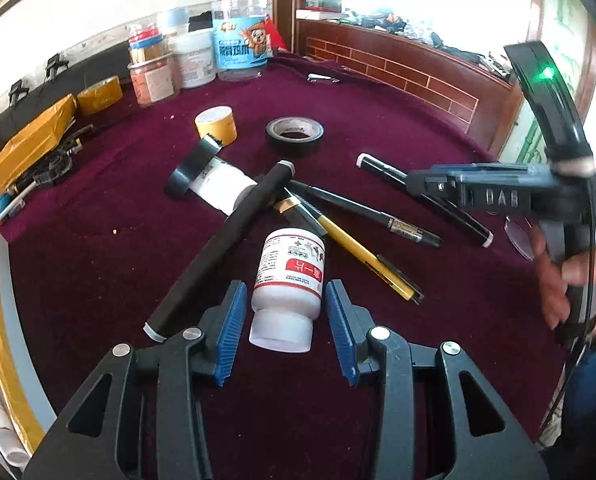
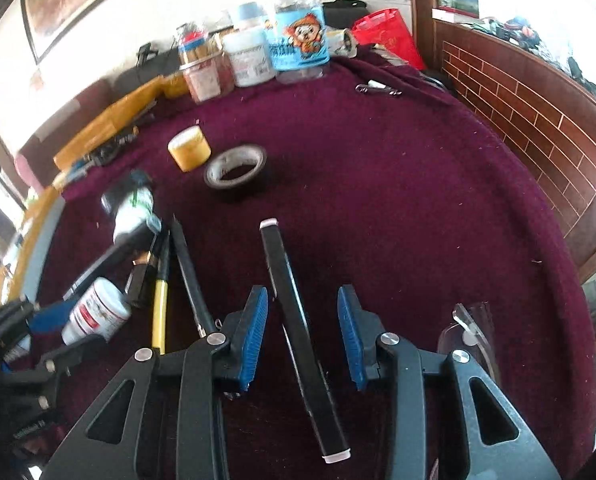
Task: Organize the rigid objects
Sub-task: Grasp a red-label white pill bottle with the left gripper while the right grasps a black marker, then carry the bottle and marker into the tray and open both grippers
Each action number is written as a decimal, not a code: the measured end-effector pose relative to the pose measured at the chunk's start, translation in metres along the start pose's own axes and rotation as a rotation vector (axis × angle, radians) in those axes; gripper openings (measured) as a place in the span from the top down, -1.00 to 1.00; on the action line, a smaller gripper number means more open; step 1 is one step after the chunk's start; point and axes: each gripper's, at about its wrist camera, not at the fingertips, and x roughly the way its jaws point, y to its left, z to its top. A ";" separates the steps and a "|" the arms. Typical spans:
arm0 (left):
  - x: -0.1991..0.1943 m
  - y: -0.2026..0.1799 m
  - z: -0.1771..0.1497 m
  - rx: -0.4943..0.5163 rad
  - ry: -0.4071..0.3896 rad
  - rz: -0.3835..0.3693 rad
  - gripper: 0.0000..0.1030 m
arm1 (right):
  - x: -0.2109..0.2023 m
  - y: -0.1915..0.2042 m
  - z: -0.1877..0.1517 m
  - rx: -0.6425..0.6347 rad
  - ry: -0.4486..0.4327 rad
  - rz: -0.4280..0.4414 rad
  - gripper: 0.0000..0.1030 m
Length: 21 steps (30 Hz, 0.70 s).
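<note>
Left wrist view: my left gripper is sitting released around the white pill bottle, pads not touching it. The bottle is lying in the lower middle, cap toward the camera, long axis running up the frame. Pens are crowding its right, and a black tube is just left.

Right wrist view: my right gripper is hanging unclenched around a black bar, which is running bottom to top, tilting slightly left. Bare maroon cloth is stretching off to the upper right.
</note>
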 end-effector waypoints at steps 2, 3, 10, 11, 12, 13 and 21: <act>0.006 0.003 0.004 -0.034 0.016 0.012 0.25 | 0.003 0.006 -0.004 -0.037 0.005 -0.047 0.54; 0.010 0.004 0.007 -0.048 0.030 0.014 0.25 | 0.004 0.010 -0.005 -0.062 0.008 -0.080 0.70; 0.014 0.007 0.003 -0.138 0.035 0.001 0.37 | -0.008 -0.002 -0.008 -0.005 -0.027 -0.022 0.75; 0.011 0.010 0.001 -0.161 0.029 -0.010 0.37 | -0.011 -0.003 -0.009 0.007 -0.038 0.003 0.75; 0.007 0.012 -0.001 -0.180 0.015 -0.023 0.37 | -0.013 -0.003 -0.008 0.017 -0.048 0.030 0.75; 0.000 0.015 -0.004 -0.201 -0.010 -0.041 0.37 | -0.018 -0.001 -0.008 0.024 -0.065 0.074 0.75; -0.025 0.025 -0.024 -0.292 -0.095 -0.069 0.37 | -0.031 0.061 -0.015 -0.063 -0.076 0.275 0.75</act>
